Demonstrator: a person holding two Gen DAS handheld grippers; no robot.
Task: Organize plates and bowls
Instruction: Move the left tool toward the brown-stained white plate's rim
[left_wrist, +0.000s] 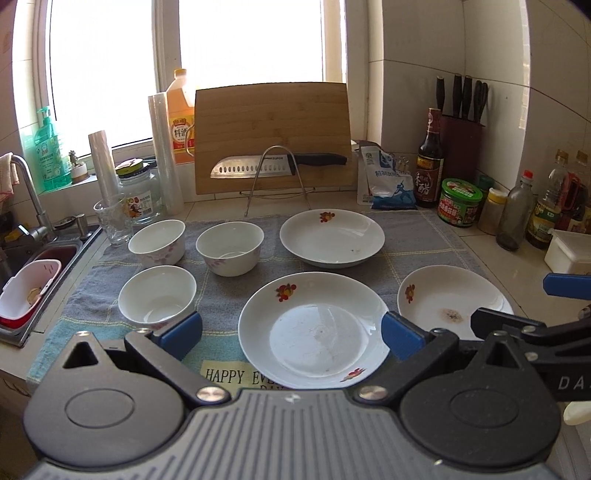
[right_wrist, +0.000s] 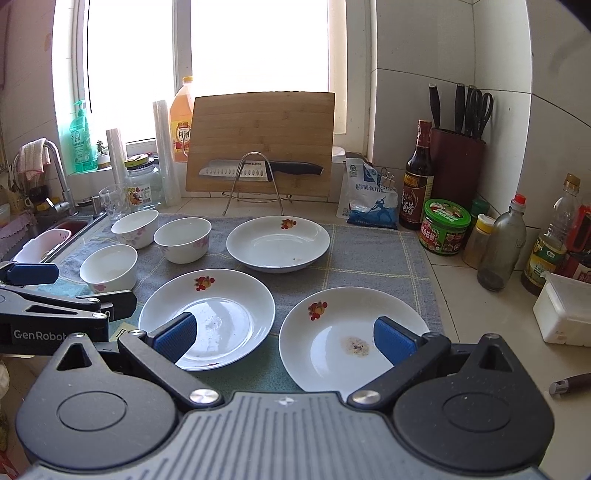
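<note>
I hold both tools wide open and empty: left tool (left_wrist: 291, 332) over the near-middle plate (left_wrist: 314, 328), right tool (right_wrist: 284, 338) between it and the stained near-right plate (right_wrist: 354, 343). Three bowls (left_wrist: 157, 299) sit left, on the towel (left_wrist: 406, 254).

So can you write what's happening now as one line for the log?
left hand-held gripper: open, empty | right hand-held gripper: open, empty | plates: three, unstacked | bowls: three, unstacked | towel: under dishes

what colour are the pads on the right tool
Blue pads on black arms, clearest in the right wrist view.
</note>
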